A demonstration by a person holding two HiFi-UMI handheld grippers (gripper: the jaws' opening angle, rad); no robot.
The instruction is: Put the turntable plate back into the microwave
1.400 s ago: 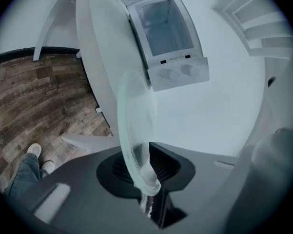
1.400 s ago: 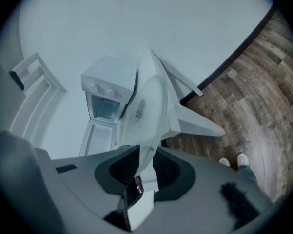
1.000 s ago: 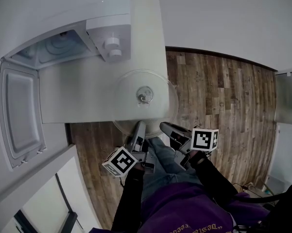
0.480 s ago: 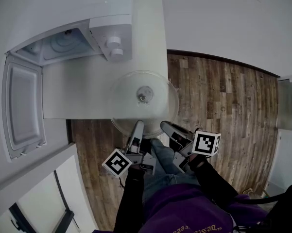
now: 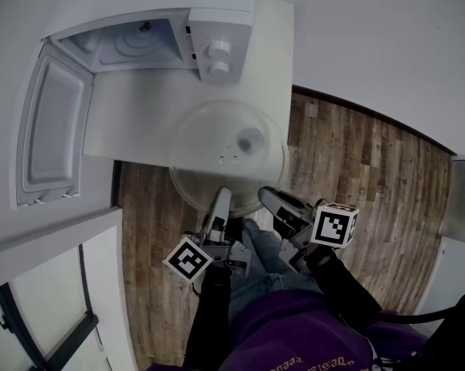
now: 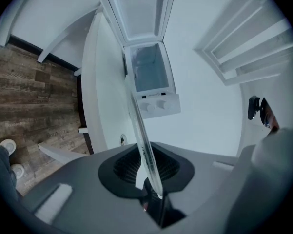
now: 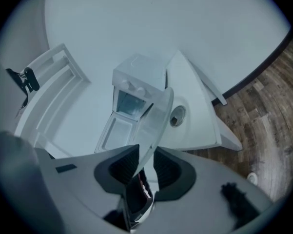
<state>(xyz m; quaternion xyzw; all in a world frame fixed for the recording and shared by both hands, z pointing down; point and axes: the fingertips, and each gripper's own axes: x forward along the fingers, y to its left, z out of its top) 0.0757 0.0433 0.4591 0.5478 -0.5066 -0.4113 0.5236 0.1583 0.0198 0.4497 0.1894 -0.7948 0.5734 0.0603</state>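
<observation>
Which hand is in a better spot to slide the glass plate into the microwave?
Probably left. The left gripper sits nearer the open front of the microwave than the right gripper. Both grip the near rim of the glass plate; the left one's jaws have just been closing on it.

A white table (image 5: 139,126) stretches away just ahead of my jaws. At its far end, ahead and to the left of them, the microwave (image 5: 220,37) stands on it, its door (image 5: 50,134) swung open. A small round piece (image 7: 177,115) lies on the bare top, nearer my jaws, apart from the microwave. The table stands on a wood-plank floor (image 5: 356,176), which runs beneath my jaws
</observation>
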